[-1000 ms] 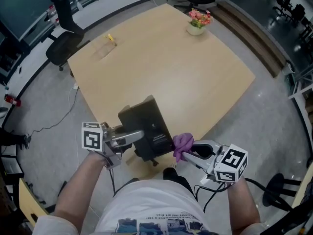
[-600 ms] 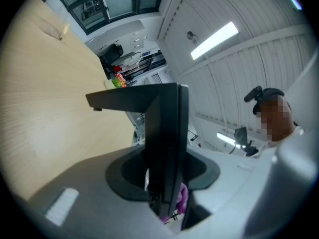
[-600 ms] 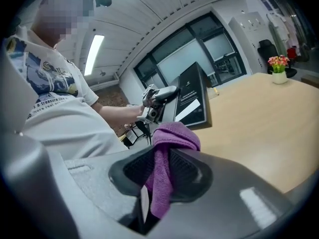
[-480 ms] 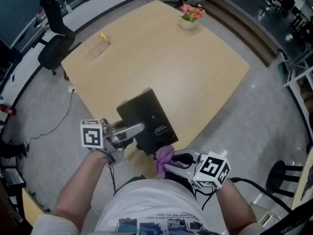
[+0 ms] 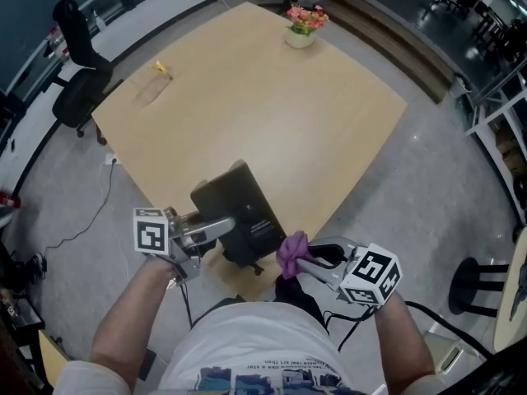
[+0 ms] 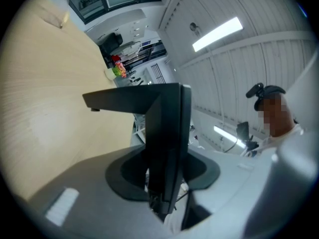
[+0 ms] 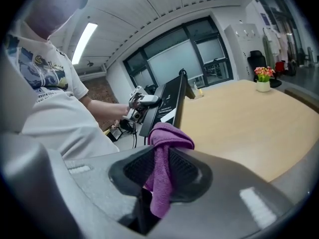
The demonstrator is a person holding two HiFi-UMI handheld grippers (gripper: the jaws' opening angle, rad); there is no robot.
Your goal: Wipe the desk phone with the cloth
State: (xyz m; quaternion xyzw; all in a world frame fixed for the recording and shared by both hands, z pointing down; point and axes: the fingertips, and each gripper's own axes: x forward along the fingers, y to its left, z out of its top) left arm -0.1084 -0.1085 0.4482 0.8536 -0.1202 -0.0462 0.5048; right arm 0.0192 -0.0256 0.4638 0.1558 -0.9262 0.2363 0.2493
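The black desk phone is tipped up off the near corner of the wooden table, its underside with a white label toward me. My left gripper is shut on the phone's left edge; in the left gripper view the phone stands edge-on between the jaws. My right gripper is shut on a bunched purple cloth, just right of the phone's lower corner, whether touching it I cannot tell. In the right gripper view the cloth hangs between the jaws with the phone beyond it.
A small pot of pink flowers stands at the table's far corner. A yellow object lies near the far left edge. A black office chair stands left of the table. My own torso is right below the grippers.
The right gripper with the cloth dipped left toward the phone's lower corner, then came back slightly right. The left gripper keeps its grip on the tilted phone.
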